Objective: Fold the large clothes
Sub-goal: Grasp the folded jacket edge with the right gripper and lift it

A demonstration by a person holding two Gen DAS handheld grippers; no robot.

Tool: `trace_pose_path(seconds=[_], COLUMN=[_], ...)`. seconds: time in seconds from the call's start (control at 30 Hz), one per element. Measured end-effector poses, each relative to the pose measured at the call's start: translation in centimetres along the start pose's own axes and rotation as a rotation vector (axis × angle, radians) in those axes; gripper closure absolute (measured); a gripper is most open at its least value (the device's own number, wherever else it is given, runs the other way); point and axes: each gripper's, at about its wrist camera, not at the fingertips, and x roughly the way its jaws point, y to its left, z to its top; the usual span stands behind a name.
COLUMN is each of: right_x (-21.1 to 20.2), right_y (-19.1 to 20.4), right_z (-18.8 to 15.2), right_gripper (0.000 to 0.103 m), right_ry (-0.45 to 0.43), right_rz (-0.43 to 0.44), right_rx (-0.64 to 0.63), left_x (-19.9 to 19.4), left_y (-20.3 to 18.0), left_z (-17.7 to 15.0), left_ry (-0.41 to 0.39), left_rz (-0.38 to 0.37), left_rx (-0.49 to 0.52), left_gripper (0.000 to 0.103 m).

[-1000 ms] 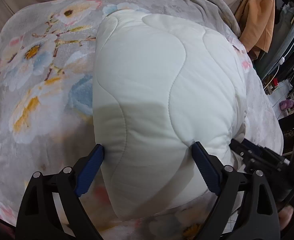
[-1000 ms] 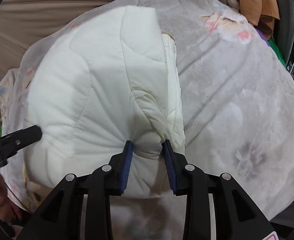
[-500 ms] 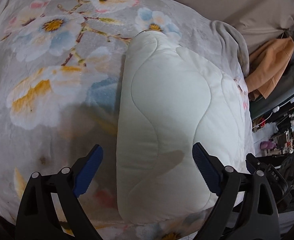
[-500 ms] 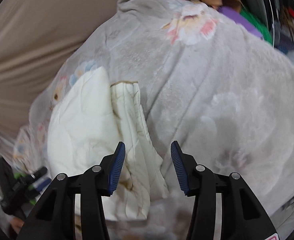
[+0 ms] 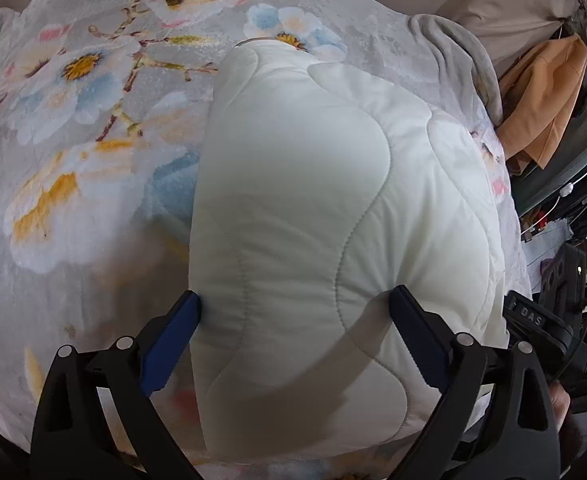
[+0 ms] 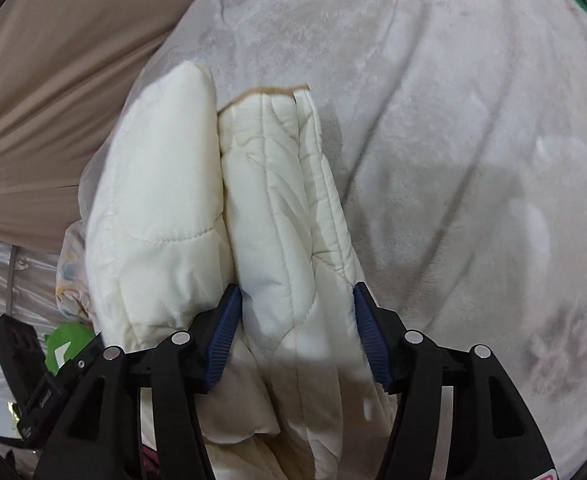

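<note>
The folded white quilt point(image 5: 325, 216) lies on a bed covered by a flowered blanket point(image 5: 73, 128). In the left wrist view its long axis runs from the bottom centre of the frame up toward the top centre, straight ahead of the left tool point(image 5: 295, 320).

That tool stands about as wide as it goes, its jaws having just been opening. The near end of the bundle sits between them, the blue pad at lower left touching the quilt's edge and the other resting on its top face — they straddle it more than clamp it.

The right tool point(image 6: 297, 328) is at the quilt's other side, where the stacked layers and a tan-trimmed edge point(image 6: 269, 92) show in the centre of the right wrist view. Its jaws have also just been opening; a thick fold lies between them, and the pads look to be beside it, not pinching. Both tools are thus at the near end, so either is placed to take a fresh hold there.

The near end drops below the bottom edge of both views, so how the layers line up there is hidden. In the left wrist view the right tool's body point(image 5: 541, 324) shows only as a dark shape at the right edge, and the far short edge is curved by the lens.
</note>
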Motion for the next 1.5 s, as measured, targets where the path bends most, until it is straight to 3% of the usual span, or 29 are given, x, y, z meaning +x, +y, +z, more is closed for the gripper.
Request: trace_pose_path(seconds=[0.27,0.5,0.67,0.7,0.73,0.83,0.9,1.1,1.3,1.5], right_x=[2.4,2.4,2.7,2.7,2.6,1.6,0.6,-4.0,-11.4,-17.2], right_y=[0.8,0.4,0.5,0.6,0.8,1.6,2.2,4.2,8.1,13.8], right_z=[0.8,0.8,1.0,1.0,0.9,0.6,0.2,-1.2,-2.7,-4.0], right_gripper=[0.042,0.042,0.042,0.044,0.052,0.074,0.082,0.087,0.087,0.087], right_ry=[0.022,0.023,0.026,0.024,0.021,-0.001,-0.022,-0.116,-0.272,-0.435], right_rz=[-0.013,0.017,0.018,0.023,0.032,0.034,0.035,0.082,0.143,0.253], right_rx=[-0.037,-0.036,-0.041,-0.043,-0.052,-0.081,-0.096,-0.143,-0.241,-0.352], left_x=[0.6,2.2,2.8,2.8,2.5,1.5,0.3,-4.3,-10.7,-19.5], left_y=[-0.2,2.9,2.3,2.1,1.7,0.7,0.0,-1.9,-4.0,-4.2], left_z=[0.2,1.0,0.4,0.4,0.5,0.6,0.5,0.5,1.4,3.3], left_ry=[-0.002,0.012,-0.038,-0.04,-0.038,-0.045,-0.051,-0.093,-0.209,-0.43], left_rz=[0.038,-0.121,-0.104,-0.1,-0.093,-0.086,-0.093,-0.139,-0.208,-0.246], left_rx=[0.012,-0.066,-0.017,-0.014,-0.007,0.023,0.051,0.137,0.229,0.326], left_gripper=[0.005,0.005,0.005,0.005,0.005,0.017,0.032,0.05,0.055,0.055])
